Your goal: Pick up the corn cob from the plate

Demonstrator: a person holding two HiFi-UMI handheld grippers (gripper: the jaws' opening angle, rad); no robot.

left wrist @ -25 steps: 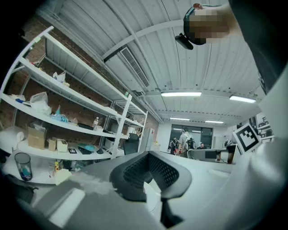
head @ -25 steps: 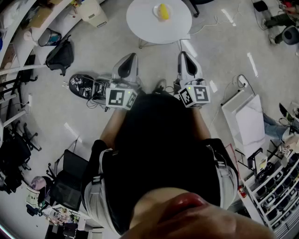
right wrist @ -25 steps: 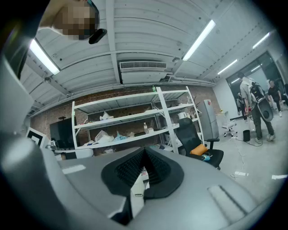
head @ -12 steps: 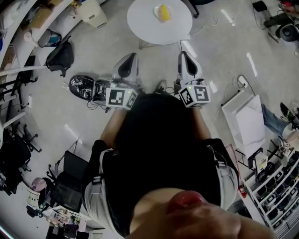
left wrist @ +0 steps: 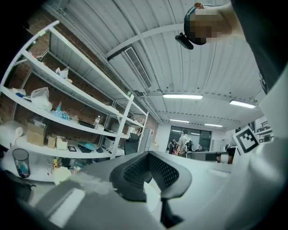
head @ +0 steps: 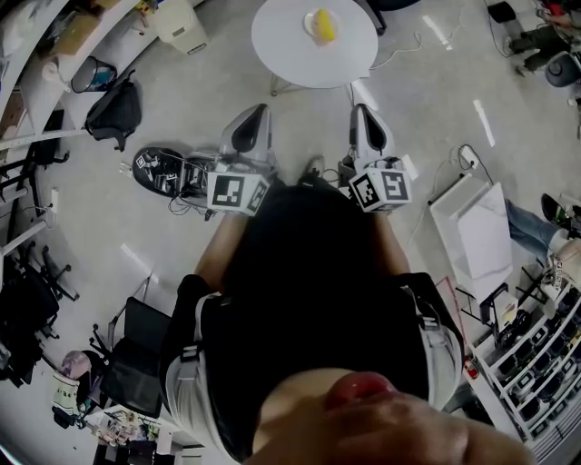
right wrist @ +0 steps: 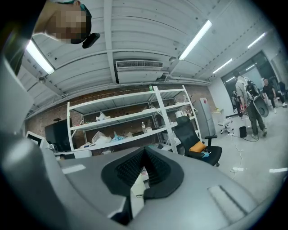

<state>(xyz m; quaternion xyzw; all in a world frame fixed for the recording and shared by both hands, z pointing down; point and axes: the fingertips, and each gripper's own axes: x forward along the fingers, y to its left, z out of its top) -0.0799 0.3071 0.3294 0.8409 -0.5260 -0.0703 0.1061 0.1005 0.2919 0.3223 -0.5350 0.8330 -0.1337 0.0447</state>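
Both grippers are held level out in front of the person, side by side and apart. The left gripper (head: 257,111) has its jaws drawn together with nothing between the pads, and the right gripper (head: 361,111) is the same, jaws pressed closed and empty. The corn cob (head: 320,24) sits well ahead of both tips, roughly between their two lines and a touch nearer the right one. It lies yellow on the small plate (head: 307,18), which rests toward the far side of the round white table (head: 281,50). Neither gripper is near the table's edge. Off to the left gripper's outer side, a black bag (head: 118,109) lies on the floor.
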